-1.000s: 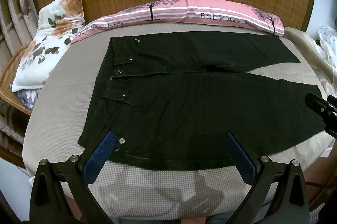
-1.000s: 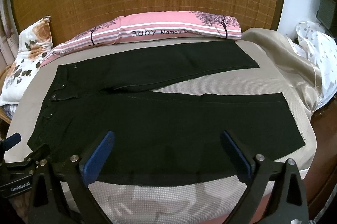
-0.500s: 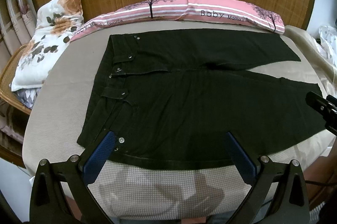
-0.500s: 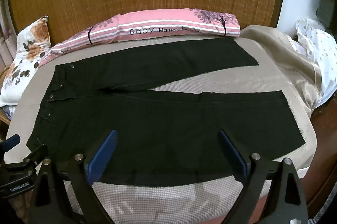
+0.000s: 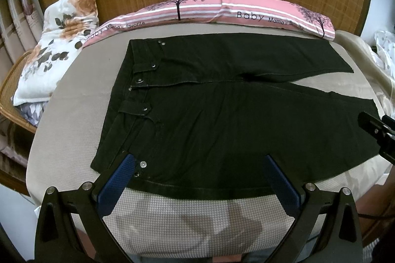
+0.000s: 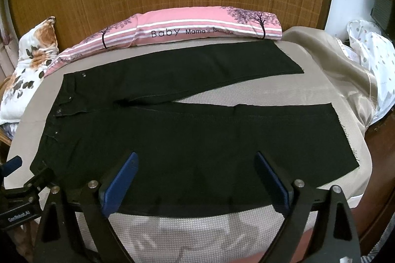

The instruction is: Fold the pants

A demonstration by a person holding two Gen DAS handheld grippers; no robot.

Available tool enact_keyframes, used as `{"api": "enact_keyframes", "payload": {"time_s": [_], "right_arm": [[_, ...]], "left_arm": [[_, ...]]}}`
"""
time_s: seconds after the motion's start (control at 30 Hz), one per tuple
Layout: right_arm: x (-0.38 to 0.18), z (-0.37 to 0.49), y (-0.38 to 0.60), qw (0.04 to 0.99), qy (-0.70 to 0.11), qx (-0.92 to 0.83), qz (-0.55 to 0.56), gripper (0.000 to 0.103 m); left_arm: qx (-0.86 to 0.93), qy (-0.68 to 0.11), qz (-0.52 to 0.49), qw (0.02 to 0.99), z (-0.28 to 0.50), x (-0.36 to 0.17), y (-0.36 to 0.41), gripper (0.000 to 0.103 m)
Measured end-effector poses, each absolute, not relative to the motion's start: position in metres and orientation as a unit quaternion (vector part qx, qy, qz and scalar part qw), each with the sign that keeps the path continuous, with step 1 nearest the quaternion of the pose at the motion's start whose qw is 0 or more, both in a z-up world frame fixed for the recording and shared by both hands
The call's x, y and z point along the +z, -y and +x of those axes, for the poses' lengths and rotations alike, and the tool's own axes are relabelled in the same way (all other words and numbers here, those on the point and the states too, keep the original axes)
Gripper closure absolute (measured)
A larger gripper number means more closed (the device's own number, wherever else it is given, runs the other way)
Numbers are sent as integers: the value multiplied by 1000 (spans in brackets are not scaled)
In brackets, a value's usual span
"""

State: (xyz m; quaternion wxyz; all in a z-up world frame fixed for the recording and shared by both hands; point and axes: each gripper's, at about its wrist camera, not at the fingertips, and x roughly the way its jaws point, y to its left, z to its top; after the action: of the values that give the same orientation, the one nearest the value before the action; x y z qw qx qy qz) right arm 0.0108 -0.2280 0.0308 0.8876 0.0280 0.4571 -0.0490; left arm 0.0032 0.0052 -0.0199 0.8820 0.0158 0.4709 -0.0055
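Bed (image 5: 74,119): beige cover, bare strips at frame left and bottom.
Pants (image 5: 222,119): black, flat mid-frame, legs splayed rightward, near hem parallel to bottom edge.
Left gripper (image 5: 197,179): fingers spread, released, above waist corner.
Right gripper (image 6: 195,179): fingers spread, released, above near leg.

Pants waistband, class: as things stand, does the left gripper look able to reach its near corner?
Probably yes. The left gripper is open just short of the pants, and nothing lies between its fingers and the waistband corner.
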Motion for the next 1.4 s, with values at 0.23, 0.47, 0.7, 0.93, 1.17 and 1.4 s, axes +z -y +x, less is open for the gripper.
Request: {"api": "enact_keyframes", "payload": {"time_s": [0.23, 0.47, 0.7, 0.93, 1.17, 1.4], "right_arm": [[30, 11, 229, 887, -457, -51, 34, 11], [27, 9, 230, 886, -459, -53, 35, 11], [27, 9, 229, 886, -459, -51, 35, 11], [27, 7, 229, 890, -451, -53, 43, 11], [34, 10, 235, 896, -438, -6, 74, 11], [47, 27, 224, 903, -419, 57, 75, 11]], "left_arm": [[-4, -471, 18, 882, 5, -20, -6, 0], [-4, -472, 16, 882, 4, -23, -9, 0], [-2, -469, 18, 883, 4, -23, -9, 0], [-12, -455, 16, 890, 7, -18, -11, 1], [-43, -444, -15, 895, 31, -6, -36, 33], [-57, -443, -103, 889, 94, 9, -108, 47]]}}
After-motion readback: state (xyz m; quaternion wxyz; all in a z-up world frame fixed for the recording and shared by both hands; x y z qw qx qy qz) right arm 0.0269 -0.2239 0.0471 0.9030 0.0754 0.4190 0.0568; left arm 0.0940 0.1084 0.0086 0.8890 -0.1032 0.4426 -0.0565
